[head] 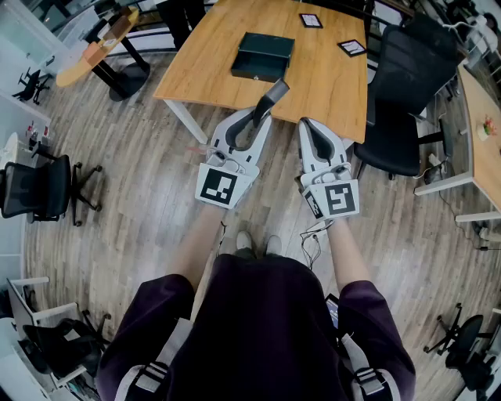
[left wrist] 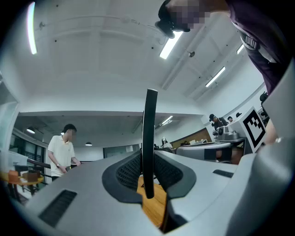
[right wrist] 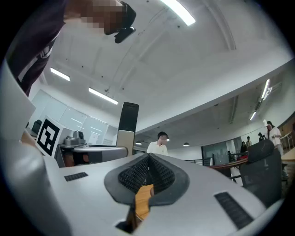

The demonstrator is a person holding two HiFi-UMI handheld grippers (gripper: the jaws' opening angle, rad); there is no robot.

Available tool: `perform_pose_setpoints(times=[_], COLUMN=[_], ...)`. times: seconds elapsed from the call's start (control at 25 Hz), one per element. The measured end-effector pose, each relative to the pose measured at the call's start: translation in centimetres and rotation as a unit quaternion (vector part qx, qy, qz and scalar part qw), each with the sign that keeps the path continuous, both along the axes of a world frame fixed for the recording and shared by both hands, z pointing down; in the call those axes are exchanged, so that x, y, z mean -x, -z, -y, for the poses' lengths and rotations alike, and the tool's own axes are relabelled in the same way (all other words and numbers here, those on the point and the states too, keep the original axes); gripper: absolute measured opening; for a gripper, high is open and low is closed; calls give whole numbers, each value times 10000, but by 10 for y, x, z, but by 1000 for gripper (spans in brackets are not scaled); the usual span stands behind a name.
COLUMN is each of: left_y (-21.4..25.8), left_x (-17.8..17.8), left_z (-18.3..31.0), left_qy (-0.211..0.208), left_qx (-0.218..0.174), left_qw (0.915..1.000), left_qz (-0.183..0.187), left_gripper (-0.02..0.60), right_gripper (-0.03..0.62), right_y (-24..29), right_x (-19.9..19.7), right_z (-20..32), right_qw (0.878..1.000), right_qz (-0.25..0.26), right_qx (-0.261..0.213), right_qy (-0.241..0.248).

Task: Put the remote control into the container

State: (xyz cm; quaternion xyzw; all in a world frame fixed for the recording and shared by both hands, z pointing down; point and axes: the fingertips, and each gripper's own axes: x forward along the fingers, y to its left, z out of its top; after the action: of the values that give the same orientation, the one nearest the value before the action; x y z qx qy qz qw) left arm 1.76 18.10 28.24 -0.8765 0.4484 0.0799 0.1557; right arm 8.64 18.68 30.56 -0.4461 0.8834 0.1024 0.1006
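Note:
My left gripper (head: pixel 263 114) is shut on a slim dark remote control (head: pixel 275 93), which sticks out past the jaws over the near edge of the wooden table (head: pixel 329 86). In the left gripper view the remote control (left wrist: pixel 149 133) shows edge-on as a thin black bar pinched between the ribbed pads of the gripper (left wrist: pixel 148 159). A dark green open container (head: pixel 262 56) lies on the table just beyond the remote. My right gripper (head: pixel 308 124) hovers beside the left one, shut on nothing; its pads meet at the tip (right wrist: pixel 148 156). From there the remote control (right wrist: pixel 127 120) stands upright to the left.
Two square marker cards (head: pixel 311 20) (head: pixel 351 48) lie at the table's far right. A black office chair (head: pixel 395 102) stands right of the table, another (head: pixel 39 188) at the left. A person in a white shirt (left wrist: pixel 62 154) stands farther off in the room.

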Motion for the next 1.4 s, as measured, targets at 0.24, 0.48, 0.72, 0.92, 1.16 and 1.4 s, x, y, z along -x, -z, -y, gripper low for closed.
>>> perform_pose_setpoints(times=[0.24, 0.48, 0.72, 0.92, 1.16, 1.4], left_y=[0, -9, -13, -19, -30, -36], left_x=[-22, -27, -25, -21, -13, 5], left_z=[5, 16, 39, 62, 95, 137], left_qy=[103, 183, 208, 204, 145, 62], left_qx=[-67, 2, 20, 46, 62, 129], left_qw=[9999, 9998, 9997, 9997, 9998, 9999], left_qz=[62, 66, 100, 109, 103, 32], left_gripper=[75, 75, 75, 75, 75, 75], right_gripper=[18, 18, 18, 18, 18, 18], right_y=[-3, -12, -16, -20, -30, -36], right_x=[-18, -22, -21, -18, -8, 13], right_z=[7, 22, 44, 66, 100, 137], right_qw=[10000, 9999, 9999, 10000, 9999, 9999], right_qz=[-53, -28, -11, 9, 36, -1], right_qx=[-31, 24, 29, 40, 98, 161], right_qy=[64, 142, 137, 91, 30, -60])
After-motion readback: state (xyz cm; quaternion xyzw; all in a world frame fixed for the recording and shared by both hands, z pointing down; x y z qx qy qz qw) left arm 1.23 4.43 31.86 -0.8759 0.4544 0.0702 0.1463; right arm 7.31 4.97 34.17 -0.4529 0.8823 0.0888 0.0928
